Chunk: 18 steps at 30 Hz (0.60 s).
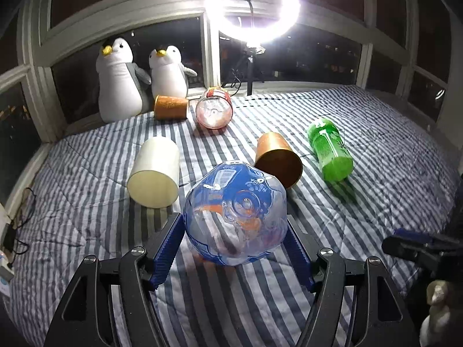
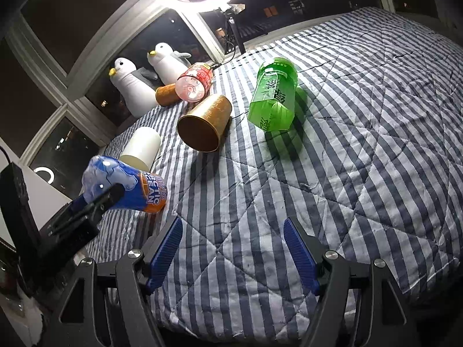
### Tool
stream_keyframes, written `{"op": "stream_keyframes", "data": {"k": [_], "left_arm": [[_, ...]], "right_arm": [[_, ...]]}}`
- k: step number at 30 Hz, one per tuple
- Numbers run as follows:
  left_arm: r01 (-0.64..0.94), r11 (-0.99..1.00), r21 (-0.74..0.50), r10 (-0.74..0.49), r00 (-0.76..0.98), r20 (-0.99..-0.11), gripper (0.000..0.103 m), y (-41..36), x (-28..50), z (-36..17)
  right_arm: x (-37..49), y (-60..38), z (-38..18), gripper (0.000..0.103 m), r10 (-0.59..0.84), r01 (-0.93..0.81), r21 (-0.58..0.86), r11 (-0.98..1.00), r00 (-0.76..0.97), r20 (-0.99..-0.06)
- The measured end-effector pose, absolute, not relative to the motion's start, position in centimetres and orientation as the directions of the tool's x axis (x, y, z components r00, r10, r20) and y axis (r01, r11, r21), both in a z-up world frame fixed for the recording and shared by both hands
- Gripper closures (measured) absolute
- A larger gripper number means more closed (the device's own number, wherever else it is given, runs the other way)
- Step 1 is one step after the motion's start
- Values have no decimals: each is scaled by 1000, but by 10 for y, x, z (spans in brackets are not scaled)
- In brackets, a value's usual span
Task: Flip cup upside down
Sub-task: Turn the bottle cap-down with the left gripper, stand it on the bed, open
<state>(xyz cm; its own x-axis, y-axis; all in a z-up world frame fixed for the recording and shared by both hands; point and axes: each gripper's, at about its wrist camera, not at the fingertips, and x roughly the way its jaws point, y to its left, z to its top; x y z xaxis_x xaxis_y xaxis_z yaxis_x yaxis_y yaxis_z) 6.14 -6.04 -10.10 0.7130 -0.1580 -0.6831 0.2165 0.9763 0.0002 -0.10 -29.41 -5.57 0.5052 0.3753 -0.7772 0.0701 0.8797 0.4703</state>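
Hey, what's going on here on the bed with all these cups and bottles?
A person is working with two handheld grippers over a striped quilt. The left gripper is shut on a blue bottle cup, held tilted just above the quilt. The right gripper is open and holds nothing. A white cup, two gold cups, a red bottle cup and a green one lie on their sides.

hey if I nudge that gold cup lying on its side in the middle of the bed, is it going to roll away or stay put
The gold cup lies on its side on the striped quilt, so a sideways nudge would probably roll it. Its mouth looks wider than its base, so it would likely curve rather than run straight. The soft, quilted surface should slow it quickly. It looks empty, so probably light.
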Motion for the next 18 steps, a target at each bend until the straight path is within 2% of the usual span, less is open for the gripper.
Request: {"op": "stream_keyframes", "data": {"k": [10, 18], "left_arm": [[210, 976, -58, -189, 688, -700, 31, -47, 96, -103], [208, 975, -77, -201, 683, -702, 31, -43, 100, -105]], "right_arm": [[7, -288, -56, 34, 374, 64, 463, 884, 498, -782], [6, -277, -45, 34, 316, 39, 397, 917, 536, -783]]}}
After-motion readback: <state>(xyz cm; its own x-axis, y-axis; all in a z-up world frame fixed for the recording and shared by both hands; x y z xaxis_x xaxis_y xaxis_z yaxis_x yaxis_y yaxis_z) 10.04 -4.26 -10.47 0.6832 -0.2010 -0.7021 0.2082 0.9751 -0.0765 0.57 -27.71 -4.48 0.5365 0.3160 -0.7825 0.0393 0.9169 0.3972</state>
